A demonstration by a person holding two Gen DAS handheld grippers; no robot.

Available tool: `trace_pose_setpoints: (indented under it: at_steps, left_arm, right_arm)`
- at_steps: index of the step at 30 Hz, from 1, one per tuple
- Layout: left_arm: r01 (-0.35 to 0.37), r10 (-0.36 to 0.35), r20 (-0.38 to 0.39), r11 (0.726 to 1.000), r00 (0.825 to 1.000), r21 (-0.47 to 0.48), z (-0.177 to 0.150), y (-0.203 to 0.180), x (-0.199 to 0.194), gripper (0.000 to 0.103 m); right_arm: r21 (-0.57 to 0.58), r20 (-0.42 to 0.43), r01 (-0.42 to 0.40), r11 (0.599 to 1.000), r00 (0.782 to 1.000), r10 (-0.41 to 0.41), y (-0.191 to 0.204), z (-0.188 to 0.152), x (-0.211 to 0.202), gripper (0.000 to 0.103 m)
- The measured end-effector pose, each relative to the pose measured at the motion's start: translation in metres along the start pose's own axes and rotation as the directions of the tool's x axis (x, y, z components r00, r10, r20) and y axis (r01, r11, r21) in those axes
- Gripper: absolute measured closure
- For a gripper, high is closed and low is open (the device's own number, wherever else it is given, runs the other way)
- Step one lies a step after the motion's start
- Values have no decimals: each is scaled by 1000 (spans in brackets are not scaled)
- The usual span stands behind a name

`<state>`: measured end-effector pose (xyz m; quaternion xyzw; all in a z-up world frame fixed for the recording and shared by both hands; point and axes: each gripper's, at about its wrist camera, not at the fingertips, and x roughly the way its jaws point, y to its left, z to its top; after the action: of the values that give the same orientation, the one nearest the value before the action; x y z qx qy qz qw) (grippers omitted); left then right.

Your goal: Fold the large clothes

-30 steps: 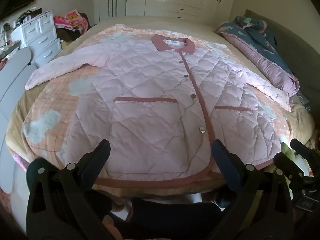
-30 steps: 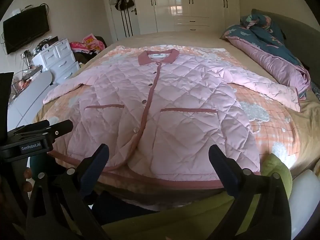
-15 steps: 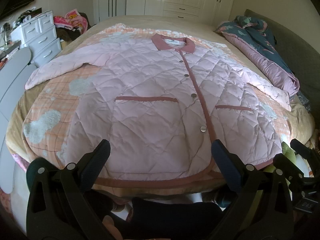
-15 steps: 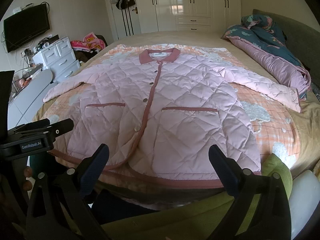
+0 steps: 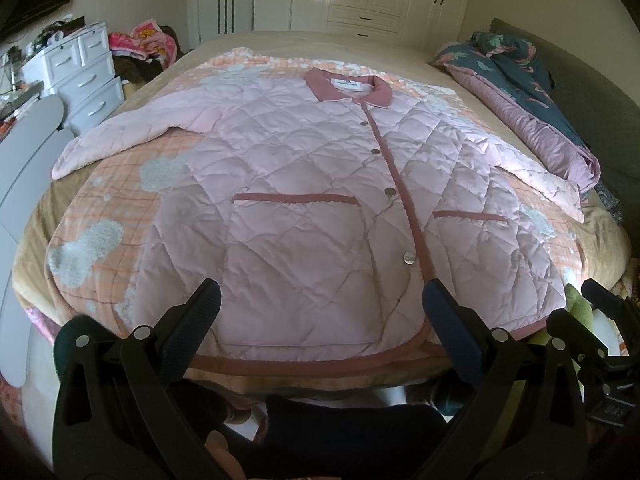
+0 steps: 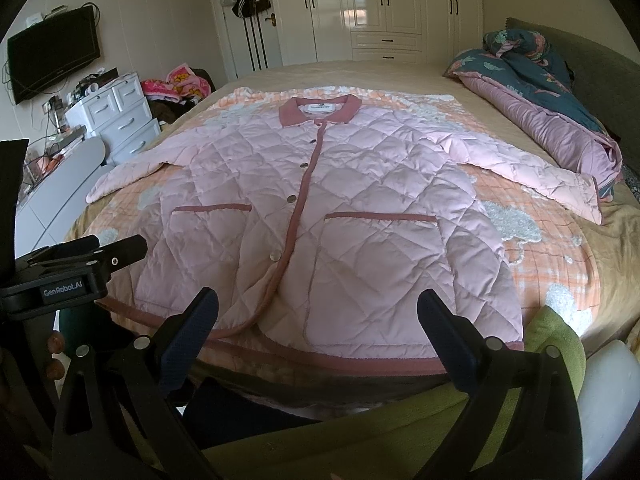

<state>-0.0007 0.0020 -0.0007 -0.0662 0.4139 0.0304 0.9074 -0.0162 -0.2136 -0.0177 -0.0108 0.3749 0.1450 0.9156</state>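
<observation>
The left gripper [image 5: 320,312] and the right gripper [image 6: 318,316] both hovered at the foot of the bed [image 6: 616,216], jaws spread wide and grasping nothing. Just beyond them the pink quilted jacket [image 5: 304,208] lay flat, front up and buttoned, its dark pink hem [image 5: 304,366] running along the near bed edge. It looked soft, puffy and light, with a smooth shell that would likely slip, so a deep pinch on the bound hem or a cuff seemed the safest hold. The near hem corners sat within easy reach of each gripper. Farther out, the left sleeve [image 5: 120,136] stretched toward the bed's left edge and the right sleeve [image 6: 532,172] ended just beside the bundled quilt [image 6: 552,120], leaving little room there. Beyond the collar [image 6: 320,110], bare bed gave open space for folding.
</observation>
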Motion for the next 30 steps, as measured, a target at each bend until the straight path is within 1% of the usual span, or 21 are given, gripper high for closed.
trace_pose_setpoints:
  at_steps: [24, 30]
  left_arm:
    - [0, 0, 1, 1000, 1000, 2, -1, 1, 0, 8]
    - [6, -6, -4, 1000, 1000, 8, -1, 3, 7, 8]
  right_arm:
    - [-1, -2, 3, 1000, 1000, -3, 0, -1, 0, 4]
    - [2, -3, -8, 1000, 1000, 8, -1, -1, 4, 4]
